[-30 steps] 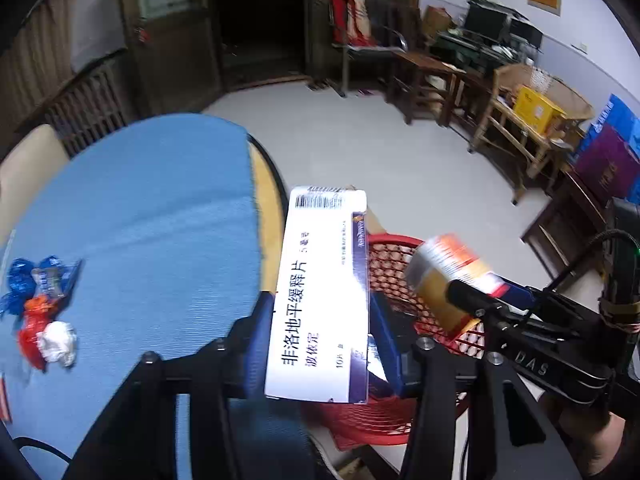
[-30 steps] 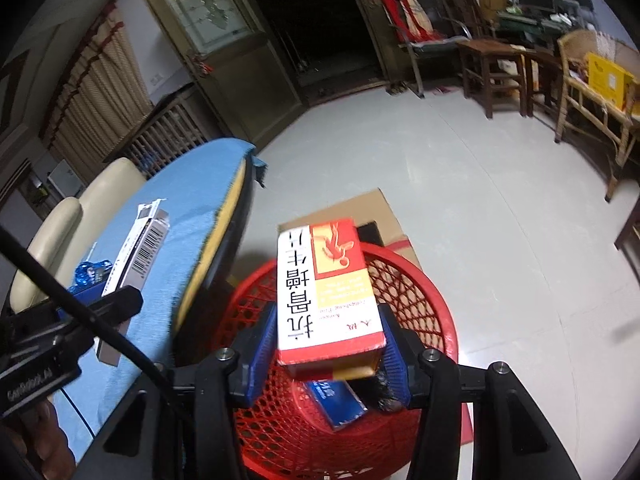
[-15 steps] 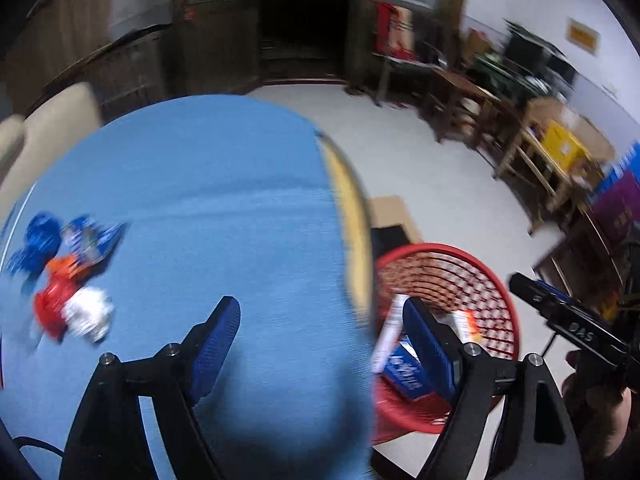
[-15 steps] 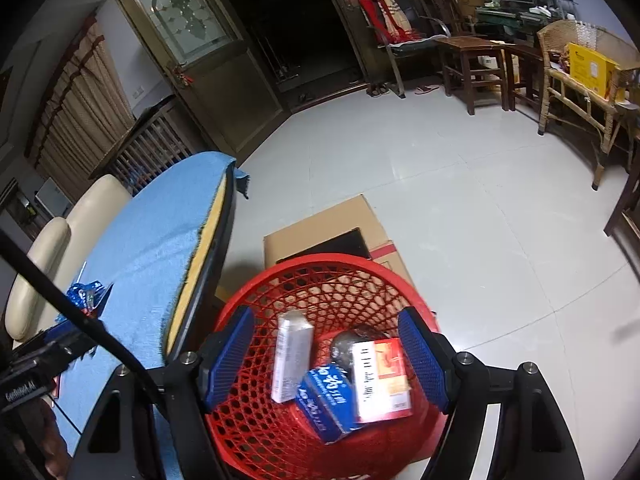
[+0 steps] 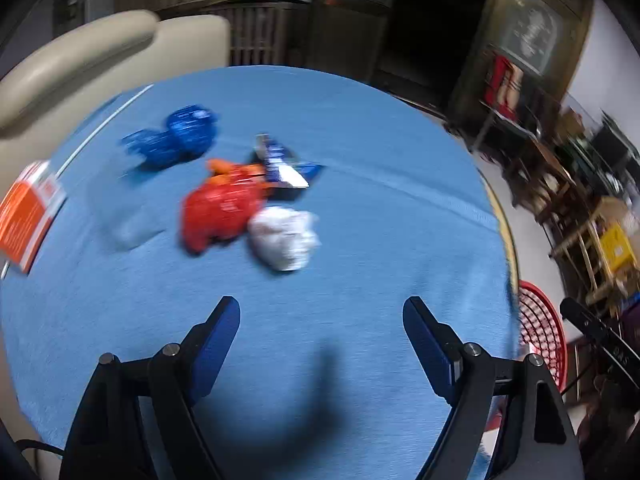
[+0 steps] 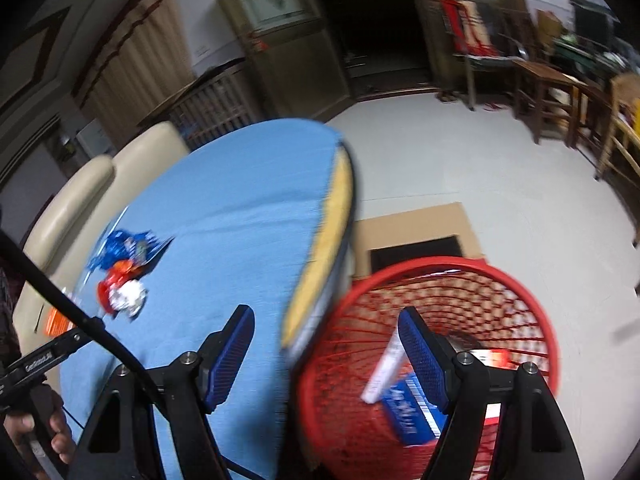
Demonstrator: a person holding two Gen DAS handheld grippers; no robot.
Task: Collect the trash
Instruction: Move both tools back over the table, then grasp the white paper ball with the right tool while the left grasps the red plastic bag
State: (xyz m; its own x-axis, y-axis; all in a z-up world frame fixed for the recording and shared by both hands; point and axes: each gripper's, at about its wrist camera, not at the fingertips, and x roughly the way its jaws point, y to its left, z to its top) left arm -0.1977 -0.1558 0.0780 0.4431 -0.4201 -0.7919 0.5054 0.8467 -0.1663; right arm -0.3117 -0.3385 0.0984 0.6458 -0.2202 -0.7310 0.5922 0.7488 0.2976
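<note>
My left gripper (image 5: 320,320) is open and empty above the round blue table (image 5: 360,208). Ahead of it lie a white crumpled wad (image 5: 286,236), a red wrapper (image 5: 218,216), blue wrappers (image 5: 176,140), a silver-blue packet (image 5: 280,164) and an orange box (image 5: 28,216) at the left edge. My right gripper (image 6: 326,332) is open and empty over the table's right edge, beside the red mesh basket (image 6: 520,276). The basket holds a white box (image 6: 382,372), a blue box (image 6: 408,416) and a red box (image 6: 494,360). The trash pile also shows in the right wrist view (image 6: 124,280).
A cream sofa (image 5: 92,48) stands behind the table. A flat cardboard sheet (image 6: 416,228) lies on the floor behind the basket. Wooden chairs and tables (image 6: 540,88) stand at the far right. The basket's rim shows beside the table in the left wrist view (image 5: 544,332).
Both grippers let go of their boxes, which now lie in the basket. Both have swung left, the left one back over the table toward the trash pile.
</note>
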